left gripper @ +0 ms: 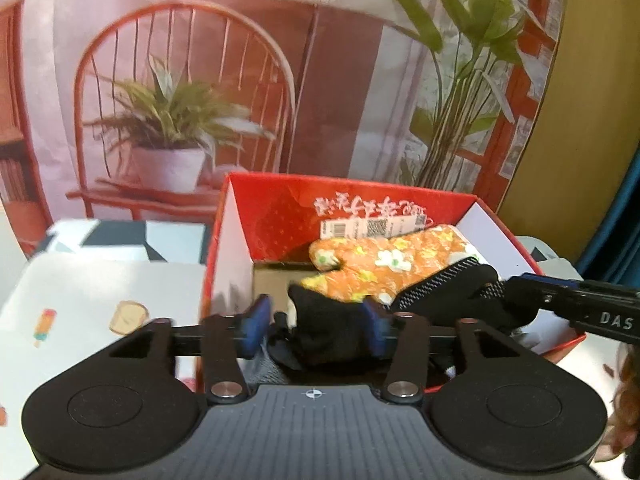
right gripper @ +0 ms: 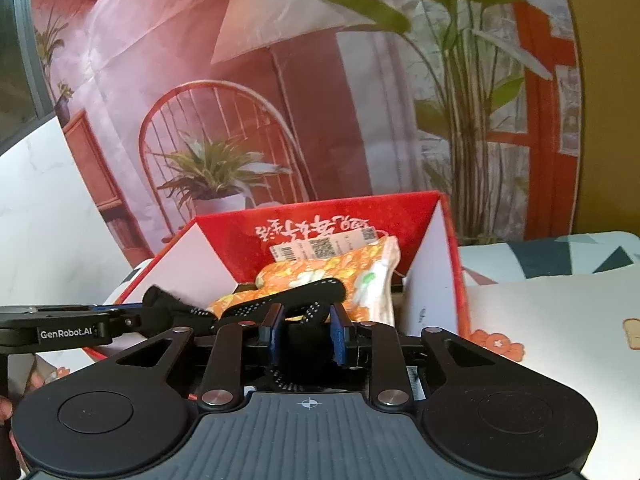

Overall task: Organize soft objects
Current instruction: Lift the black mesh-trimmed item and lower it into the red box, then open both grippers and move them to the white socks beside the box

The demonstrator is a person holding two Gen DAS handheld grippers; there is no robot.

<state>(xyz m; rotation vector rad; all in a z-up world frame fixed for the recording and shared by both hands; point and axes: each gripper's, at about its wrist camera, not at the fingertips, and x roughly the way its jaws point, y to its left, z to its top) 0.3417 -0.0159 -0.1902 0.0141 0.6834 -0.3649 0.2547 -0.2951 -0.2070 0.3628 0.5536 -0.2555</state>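
My left tongs (left gripper: 316, 326) and right tongs (right gripper: 306, 334) both clench the black glove (left gripper: 452, 292) over the box (left gripper: 230, 248), so pulling apart could tear it free or drag the mitt (left gripper: 384, 260) out.

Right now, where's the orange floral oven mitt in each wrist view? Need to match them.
Left wrist: orange floral oven mitt lies right of centre inside the red box, behind the black glove.
Right wrist: the mitt sits at centre, leaning toward the box's right wall, behind the dotted black glove.
Shared landmark: the barcode label on the box's back wall, just above the mitt in both views.
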